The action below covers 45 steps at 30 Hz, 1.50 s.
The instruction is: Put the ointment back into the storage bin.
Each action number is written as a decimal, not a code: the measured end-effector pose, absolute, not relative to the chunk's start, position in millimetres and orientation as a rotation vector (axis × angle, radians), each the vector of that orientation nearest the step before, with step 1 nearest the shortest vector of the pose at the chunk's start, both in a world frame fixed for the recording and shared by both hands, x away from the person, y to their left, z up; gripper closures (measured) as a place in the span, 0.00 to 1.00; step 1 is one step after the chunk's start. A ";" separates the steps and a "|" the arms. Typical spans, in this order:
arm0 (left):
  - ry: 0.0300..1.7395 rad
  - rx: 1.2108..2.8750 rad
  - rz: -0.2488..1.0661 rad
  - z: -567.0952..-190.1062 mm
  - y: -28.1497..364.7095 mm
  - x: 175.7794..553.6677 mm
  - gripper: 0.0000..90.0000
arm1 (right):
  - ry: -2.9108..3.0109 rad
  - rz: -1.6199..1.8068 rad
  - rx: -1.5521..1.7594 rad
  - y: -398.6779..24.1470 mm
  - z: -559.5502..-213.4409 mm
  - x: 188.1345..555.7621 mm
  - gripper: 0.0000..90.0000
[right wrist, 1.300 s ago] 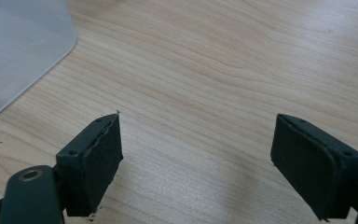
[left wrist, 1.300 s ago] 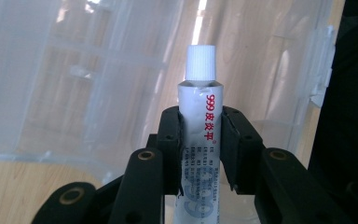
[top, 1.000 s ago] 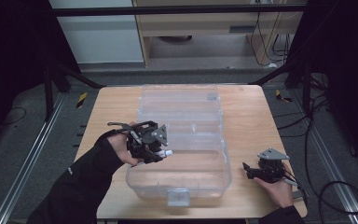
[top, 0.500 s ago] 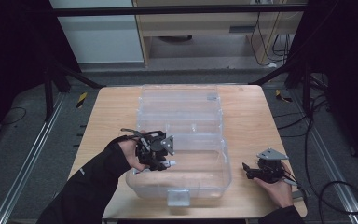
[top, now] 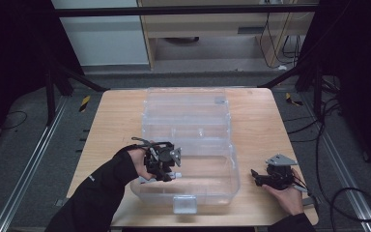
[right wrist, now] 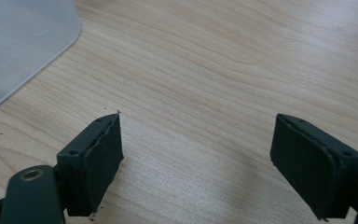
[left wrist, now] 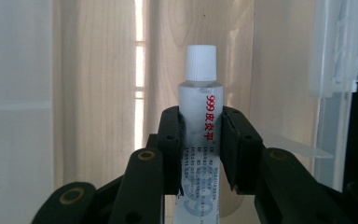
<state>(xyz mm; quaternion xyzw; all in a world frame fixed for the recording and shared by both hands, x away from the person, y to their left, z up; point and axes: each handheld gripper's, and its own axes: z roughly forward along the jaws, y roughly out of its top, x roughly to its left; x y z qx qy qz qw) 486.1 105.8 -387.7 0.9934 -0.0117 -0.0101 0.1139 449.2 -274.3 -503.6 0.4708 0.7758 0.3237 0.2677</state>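
The left gripper [left wrist: 200, 140] clamps its fingers [left wrist: 171, 140] on a light, soft tube [left wrist: 200, 100] below the cap [left wrist: 201, 60]; squeezing likely dents it. The right gripper [right wrist: 196, 163] stands open.

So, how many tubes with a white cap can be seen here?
1. The tube is clamped between the jaws of the left gripper, over the near part of the clear plastic box. Others may be hidden behind that hand.

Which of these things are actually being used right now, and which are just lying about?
In use:
- small white ointment tube with white cap and red lettering
- left claw, shut on it
- clear plastic storage box, lid open

Lying about:
- right claw, open on wooden table
- black cables
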 end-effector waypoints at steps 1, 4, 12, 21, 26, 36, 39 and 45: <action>-0.034 2.913 -0.030 -387.7 105.8 486.1 0.78 | 2.093 0.873 1.270 -274.3 -503.6 449.2 0.19; -0.055 2.923 -0.037 -392.5 104.9 486.8 0.78 | 2.094 0.874 1.271 -274.2 -503.7 449.2 0.19; 0.019 2.947 -0.082 -406.3 103.2 485.6 0.78 | 2.103 0.871 1.267 -273.5 -504.6 449.3 0.19; -0.076 2.968 -0.082 -420.4 100.9 488.9 0.78 | 2.112 0.866 1.262 -273.4 -504.8 449.5 0.19; 0.006 2.981 -0.114 -428.4 99.7 484.8 0.78 | 2.112 0.870 1.253 -273.1 -505.2 449.4 0.19; -0.049 3.001 -0.110 -435.5 97.8 489.1 0.78 | 2.112 0.869 1.252 -273.3 -504.9 449.4 0.19; -0.047 3.001 -0.102 -436.9 98.3 489.5 0.78 | 2.112 0.870 1.252 -273.1 -505.2 449.4 0.19; -0.047 3.008 -0.096 -438.9 98.6 489.7 0.78 | 2.115 0.872 1.244 -273.1 -505.3 449.6 0.19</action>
